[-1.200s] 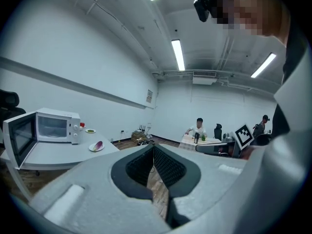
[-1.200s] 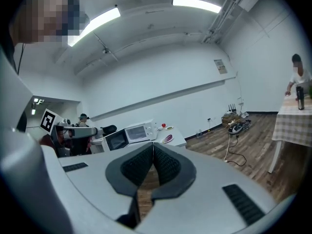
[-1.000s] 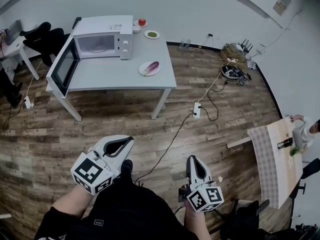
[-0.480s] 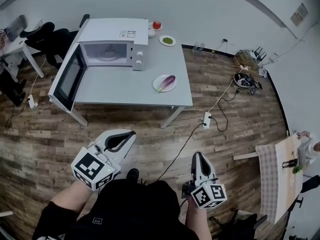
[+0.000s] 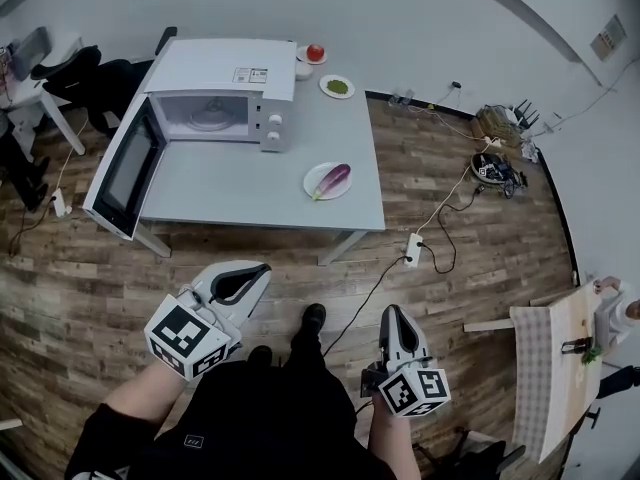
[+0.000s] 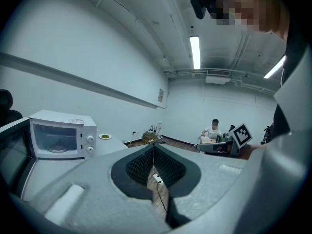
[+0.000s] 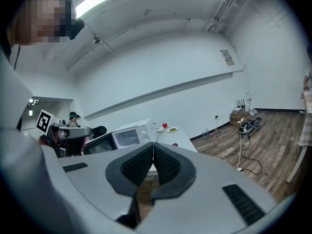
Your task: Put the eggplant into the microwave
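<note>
A purple eggplant (image 5: 334,177) lies on a white plate (image 5: 317,184) near the right front of the grey table (image 5: 240,193). The white microwave (image 5: 225,93) stands at the table's back left, its door (image 5: 122,173) swung wide open to the left. Both grippers hang over the wooden floor, well short of the table. My left gripper (image 5: 257,268) is shut and holds nothing; the left gripper view has its pads (image 6: 146,162) pressed together, with the microwave (image 6: 61,138) far off. My right gripper (image 5: 388,313) is shut and empty too, looking towards the microwave (image 7: 127,136).
Behind the microwave sit a small dish with a tomato (image 5: 314,53) and a plate of something green (image 5: 337,87). A power strip (image 5: 412,249) and its cable lie on the floor by the table's right leg. Dark chairs (image 5: 95,73) stand left; a second table (image 5: 550,363) right.
The table and microwave have drawn lower and closer in the head view, as the person walks towards them. Both grippers stay shut and keep their places in the frame.
</note>
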The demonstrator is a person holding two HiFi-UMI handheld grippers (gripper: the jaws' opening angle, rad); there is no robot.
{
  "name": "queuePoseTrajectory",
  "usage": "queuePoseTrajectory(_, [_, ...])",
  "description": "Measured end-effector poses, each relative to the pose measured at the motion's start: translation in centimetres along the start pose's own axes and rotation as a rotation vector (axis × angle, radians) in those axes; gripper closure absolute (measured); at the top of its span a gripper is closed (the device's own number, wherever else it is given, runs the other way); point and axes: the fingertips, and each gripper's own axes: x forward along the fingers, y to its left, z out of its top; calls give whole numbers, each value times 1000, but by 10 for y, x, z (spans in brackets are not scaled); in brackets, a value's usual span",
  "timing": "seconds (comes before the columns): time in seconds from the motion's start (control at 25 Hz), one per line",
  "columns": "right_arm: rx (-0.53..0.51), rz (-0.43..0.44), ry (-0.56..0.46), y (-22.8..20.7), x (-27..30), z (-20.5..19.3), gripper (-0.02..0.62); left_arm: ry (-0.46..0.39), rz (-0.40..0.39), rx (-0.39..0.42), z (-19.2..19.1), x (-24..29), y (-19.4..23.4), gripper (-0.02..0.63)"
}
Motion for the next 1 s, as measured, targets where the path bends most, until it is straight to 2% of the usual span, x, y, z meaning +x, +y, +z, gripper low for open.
queuePoseTrajectory(0.24, [-13,49,19,-34,47,18,580,-13,47,1,13,45,14,597])
queuePoseTrajectory(0.68, [-68,172,88,-107,132,53,580,-15,171,-48,31,142,39,597])
queuePoseTrajectory(1.0, [-122,287,124,-112,181,62,580,4,234,-41,27,187,46,597])
